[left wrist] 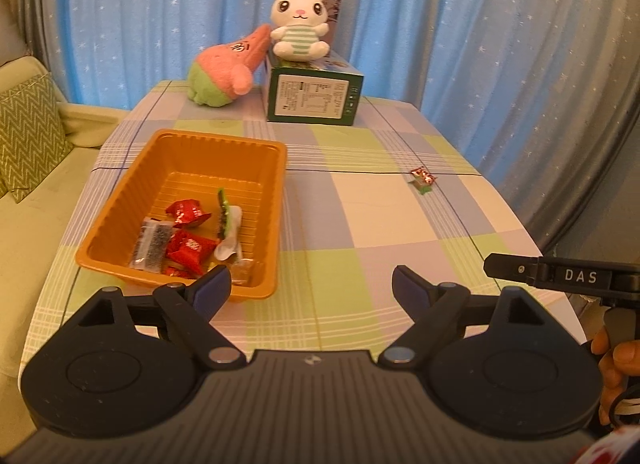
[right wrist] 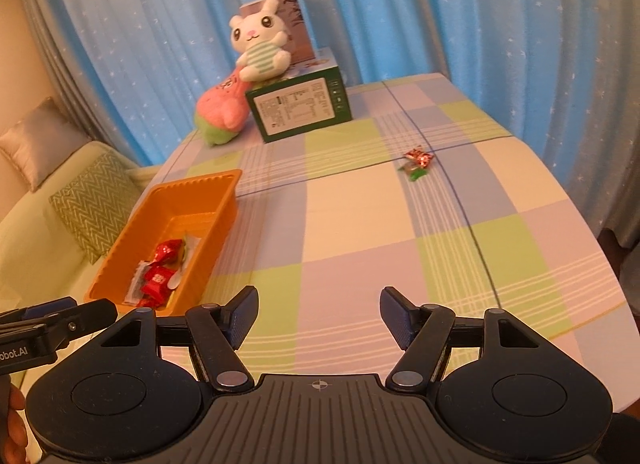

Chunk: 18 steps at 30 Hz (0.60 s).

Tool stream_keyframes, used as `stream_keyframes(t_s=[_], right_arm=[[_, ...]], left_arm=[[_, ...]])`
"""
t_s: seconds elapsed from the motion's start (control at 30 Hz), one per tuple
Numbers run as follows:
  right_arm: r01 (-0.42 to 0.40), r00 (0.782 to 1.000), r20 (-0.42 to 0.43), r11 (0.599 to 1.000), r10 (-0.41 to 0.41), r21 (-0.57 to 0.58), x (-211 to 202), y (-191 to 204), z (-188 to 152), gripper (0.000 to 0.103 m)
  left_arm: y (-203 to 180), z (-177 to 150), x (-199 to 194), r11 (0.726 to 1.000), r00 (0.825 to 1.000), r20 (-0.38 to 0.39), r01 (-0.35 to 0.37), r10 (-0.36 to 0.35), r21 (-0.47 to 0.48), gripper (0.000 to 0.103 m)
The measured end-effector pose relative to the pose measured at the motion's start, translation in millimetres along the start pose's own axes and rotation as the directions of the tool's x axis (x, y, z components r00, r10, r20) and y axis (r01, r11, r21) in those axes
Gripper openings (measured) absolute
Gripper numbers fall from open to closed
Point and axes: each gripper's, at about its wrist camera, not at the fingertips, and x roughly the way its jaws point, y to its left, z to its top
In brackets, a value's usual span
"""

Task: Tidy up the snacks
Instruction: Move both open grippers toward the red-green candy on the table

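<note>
Both my grippers, left (left wrist: 311, 286) and right (right wrist: 318, 312), hang empty, jaws wide. One wrapped candy (right wrist: 417, 161) remains on the worktop (right wrist: 360, 223), well apart from the orange tray (left wrist: 256, 191). Advisable: right reaches, straddles wrapper squarely, closes low.

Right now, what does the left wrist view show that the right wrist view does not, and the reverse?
Only the left wrist view shows the open left tongs whole and the tray's far inner floor.

Only the right wrist view shows the open right tongs whole and a grey cushion.

Both show the orange tray holding snacks, one loose candy on the tablecloth, the green box and the rabbit toy.
</note>
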Motion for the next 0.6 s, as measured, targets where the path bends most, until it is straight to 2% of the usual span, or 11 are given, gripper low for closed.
stream_keyframes(t_s=[0.6], right_arm=[[0.077, 0.996, 0.034, 0.994, -0.08, 0.084, -13, -55, 9, 0.068]], left_arm=[[-44, 13, 28, 0.995, 0.997, 0.002, 0.075, -0.076, 0.062, 0.086]])
